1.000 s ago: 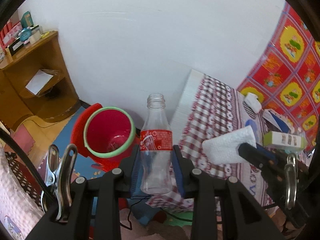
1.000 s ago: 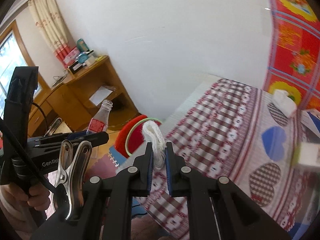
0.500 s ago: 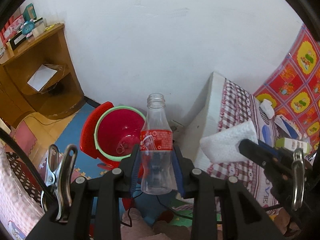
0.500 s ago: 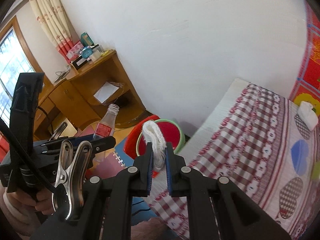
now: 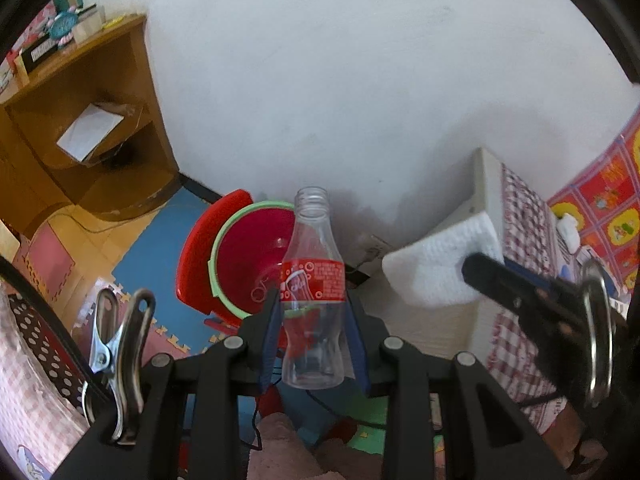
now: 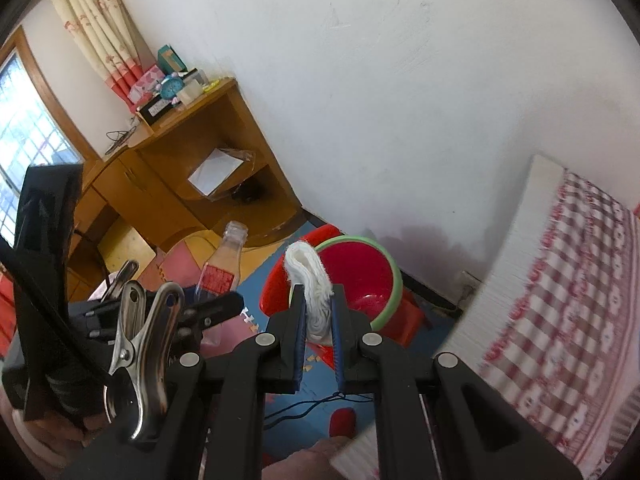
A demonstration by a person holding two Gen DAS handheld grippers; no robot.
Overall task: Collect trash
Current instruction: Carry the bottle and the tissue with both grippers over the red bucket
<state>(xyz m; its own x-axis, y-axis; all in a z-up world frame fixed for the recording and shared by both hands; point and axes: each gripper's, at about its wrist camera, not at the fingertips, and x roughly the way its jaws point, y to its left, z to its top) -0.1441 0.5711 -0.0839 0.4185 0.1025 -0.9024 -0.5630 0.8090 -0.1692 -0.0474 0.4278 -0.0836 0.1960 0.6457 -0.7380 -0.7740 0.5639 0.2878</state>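
Item one: my left gripper (image 5: 313,340), clamped on an empty clear plastic bottle (image 5: 313,304), pads at the waist just under the red label; I hold it upright, neck up, so it cannot slide out between the pads. Item two: my right gripper (image 6: 318,330), pinched nearly closed on a folded white paper towel (image 6: 310,280), which is thin and soft and so needs the narrow squeeze; most of the towel stands free above the fingertips. Item three: the red bin (image 6: 362,278) with its pale green rim, on the floor against the white wall, beside the corner of the bed with the checked cover (image 6: 572,280); its mouth is open and faces both grippers. Both pieces of trash hang in the air short of the bin, the bottle nearly over its rim. I judge both loads are being carried there for dropping; neither is released yet.
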